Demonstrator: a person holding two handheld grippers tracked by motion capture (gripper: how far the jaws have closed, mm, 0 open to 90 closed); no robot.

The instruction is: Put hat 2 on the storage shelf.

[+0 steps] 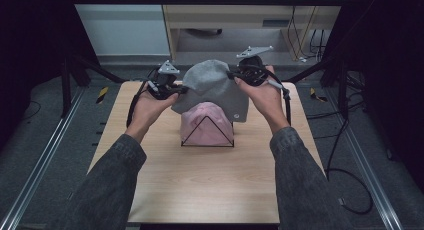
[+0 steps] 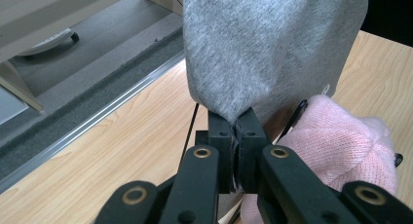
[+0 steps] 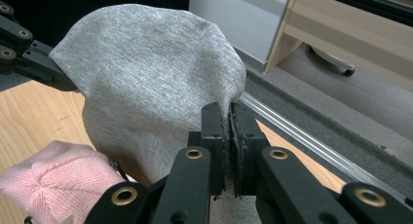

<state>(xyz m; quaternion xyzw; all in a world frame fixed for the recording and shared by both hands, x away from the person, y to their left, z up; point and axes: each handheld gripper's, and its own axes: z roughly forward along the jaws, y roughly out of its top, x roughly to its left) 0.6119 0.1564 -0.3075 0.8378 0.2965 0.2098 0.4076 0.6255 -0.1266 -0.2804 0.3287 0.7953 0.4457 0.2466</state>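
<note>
Your left tool [image 2: 237, 136] is clamped on one edge of the grey hat [image 2: 272, 48], and your right tool [image 3: 228, 131] pinches the opposite edge, so it hangs stretched between them just above the pink hat [image 1: 206, 122] on the wire stand [image 1: 207, 135] on the counter [image 1: 200, 185]. Careful: lowering it off-centre could snag the brim, tip that stand or knock the pink one loose.

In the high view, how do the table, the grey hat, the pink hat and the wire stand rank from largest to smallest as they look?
1. Table
2. Grey hat
3. Pink hat and wire stand: they look about alike in extent, so no ranking between them.
</note>
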